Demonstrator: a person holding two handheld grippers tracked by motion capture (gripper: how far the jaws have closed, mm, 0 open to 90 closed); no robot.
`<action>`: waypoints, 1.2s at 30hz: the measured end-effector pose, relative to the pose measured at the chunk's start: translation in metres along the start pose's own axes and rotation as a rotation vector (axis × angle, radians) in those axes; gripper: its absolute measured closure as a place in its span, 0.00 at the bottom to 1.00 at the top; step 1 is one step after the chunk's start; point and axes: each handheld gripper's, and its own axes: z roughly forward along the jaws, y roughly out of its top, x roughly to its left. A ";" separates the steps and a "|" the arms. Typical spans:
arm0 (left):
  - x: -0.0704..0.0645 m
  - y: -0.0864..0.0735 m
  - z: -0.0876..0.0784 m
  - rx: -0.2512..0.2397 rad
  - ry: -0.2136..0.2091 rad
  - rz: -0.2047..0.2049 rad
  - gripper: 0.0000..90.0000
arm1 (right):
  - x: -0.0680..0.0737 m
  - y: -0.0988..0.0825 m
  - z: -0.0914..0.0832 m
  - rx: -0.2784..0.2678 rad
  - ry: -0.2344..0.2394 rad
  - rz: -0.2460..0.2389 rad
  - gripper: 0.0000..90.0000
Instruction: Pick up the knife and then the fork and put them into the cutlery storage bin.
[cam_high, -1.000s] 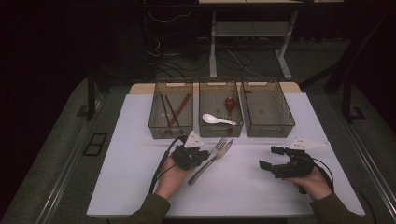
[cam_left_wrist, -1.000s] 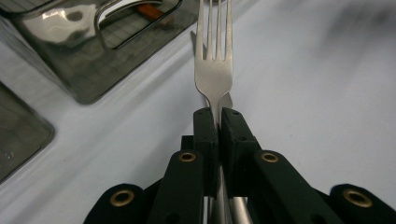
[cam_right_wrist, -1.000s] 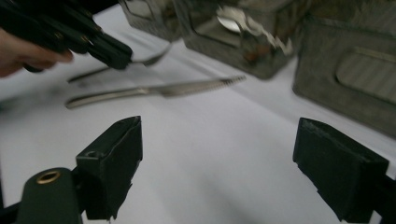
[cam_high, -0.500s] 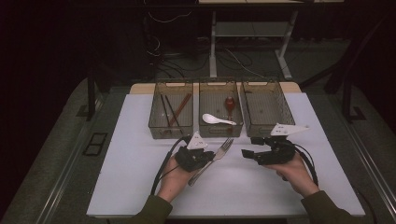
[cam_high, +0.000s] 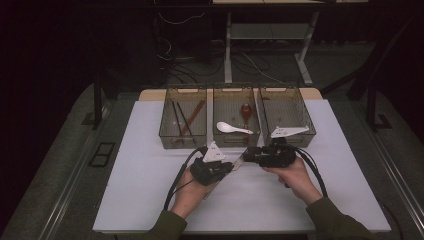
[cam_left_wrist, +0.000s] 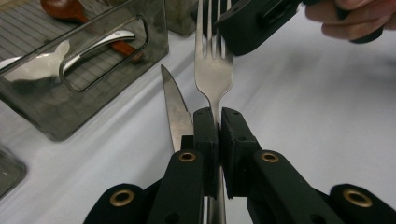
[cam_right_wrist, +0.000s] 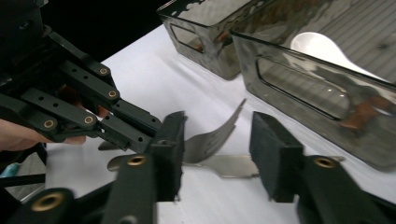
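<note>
Left hand-held gripper (cam_left_wrist: 218, 122): clenched on my fork (cam_left_wrist: 214, 70).
Right hand-held gripper (cam_right_wrist: 217, 154): unclenched, jaws closing around the fork's tines, not yet pressing.
Fork axis: points from my left toward my right.

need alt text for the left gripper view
Left claw clamps a fork by its neck, a knife beside it. The right claw reaches the tines. Left, a bin holds spoons.
</note>
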 end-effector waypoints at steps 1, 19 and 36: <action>0.000 0.000 0.000 -0.004 0.000 0.000 0.94 | 0.000 0.000 0.001 0.001 0.002 0.006 0.70; -0.002 -0.001 0.002 -0.038 -0.020 -0.009 0.90 | 0.002 0.005 -0.004 -0.055 0.032 0.006 0.98; 0.015 -0.047 -0.037 -0.064 -0.068 -0.033 0.45 | -0.027 0.048 -0.068 -0.072 -0.175 -0.041 0.98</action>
